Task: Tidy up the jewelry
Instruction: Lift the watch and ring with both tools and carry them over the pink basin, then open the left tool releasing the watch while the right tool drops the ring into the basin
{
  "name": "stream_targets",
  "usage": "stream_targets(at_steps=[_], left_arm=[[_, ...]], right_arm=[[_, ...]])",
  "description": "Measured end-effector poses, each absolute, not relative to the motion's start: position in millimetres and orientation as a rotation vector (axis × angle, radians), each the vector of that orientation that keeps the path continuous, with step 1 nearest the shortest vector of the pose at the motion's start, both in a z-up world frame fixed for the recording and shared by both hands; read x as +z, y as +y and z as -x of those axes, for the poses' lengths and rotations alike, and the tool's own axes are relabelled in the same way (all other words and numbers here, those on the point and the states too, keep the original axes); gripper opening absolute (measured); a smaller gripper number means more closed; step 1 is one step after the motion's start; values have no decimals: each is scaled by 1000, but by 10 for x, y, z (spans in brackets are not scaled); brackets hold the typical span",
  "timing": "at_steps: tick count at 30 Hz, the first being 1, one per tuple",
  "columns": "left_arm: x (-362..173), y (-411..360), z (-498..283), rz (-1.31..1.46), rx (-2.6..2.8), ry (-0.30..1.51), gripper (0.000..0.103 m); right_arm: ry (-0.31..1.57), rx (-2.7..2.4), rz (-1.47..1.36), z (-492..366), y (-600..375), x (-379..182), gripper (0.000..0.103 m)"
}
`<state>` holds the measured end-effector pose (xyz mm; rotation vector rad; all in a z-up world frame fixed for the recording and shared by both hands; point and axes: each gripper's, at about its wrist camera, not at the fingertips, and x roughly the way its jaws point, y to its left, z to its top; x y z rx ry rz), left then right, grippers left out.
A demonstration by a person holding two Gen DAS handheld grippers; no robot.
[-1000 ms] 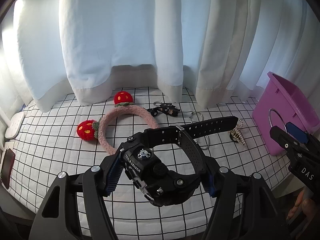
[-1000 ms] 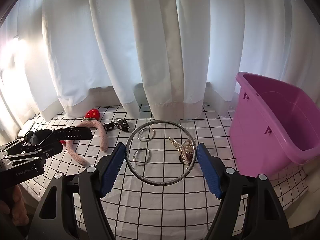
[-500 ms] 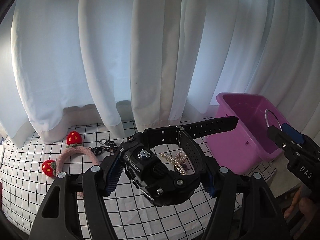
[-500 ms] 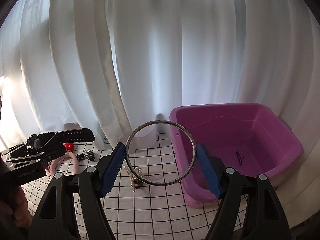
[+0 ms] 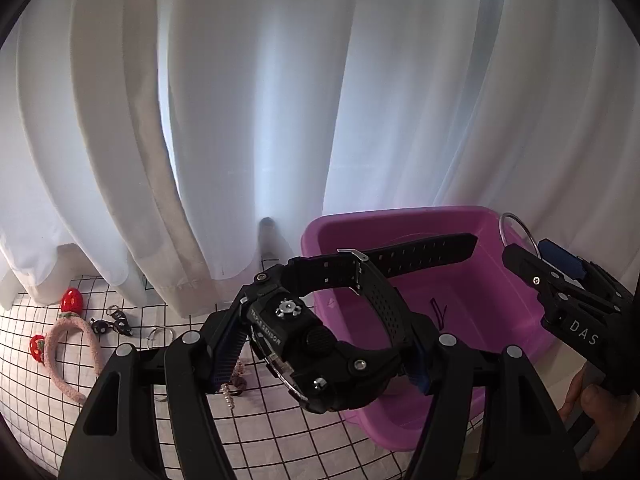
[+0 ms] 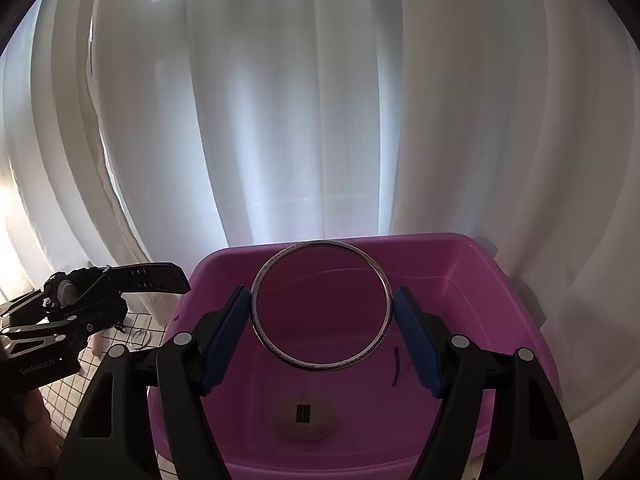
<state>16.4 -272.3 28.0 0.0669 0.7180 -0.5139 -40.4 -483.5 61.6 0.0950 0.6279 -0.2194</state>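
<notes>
watch face hidden, bangle edge cut off

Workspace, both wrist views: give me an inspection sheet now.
Surface: white grid-patterned cloth.
Job's things: black watch in left claw; metal bangle in right claw; purple bin below the bangle.
Clutter: strawberry headband, small rings, pearl clip on the cloth.
Grippers: both closed on their items.
Cables: nothing seen.
Surroundings: white curtains behind.
</notes>
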Motion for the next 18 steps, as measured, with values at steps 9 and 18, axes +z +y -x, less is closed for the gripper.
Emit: stream_targets(at_steps=[9,18], left_arm=[[-28,-3551,-337,-102,-458,861,64],[-458,-3913,-583,-129,-383,1075,65]], right_arm=[[784,-225,-122,264,-5579,429,71],[1011,-187,-159,47,-5869,-50,71]])
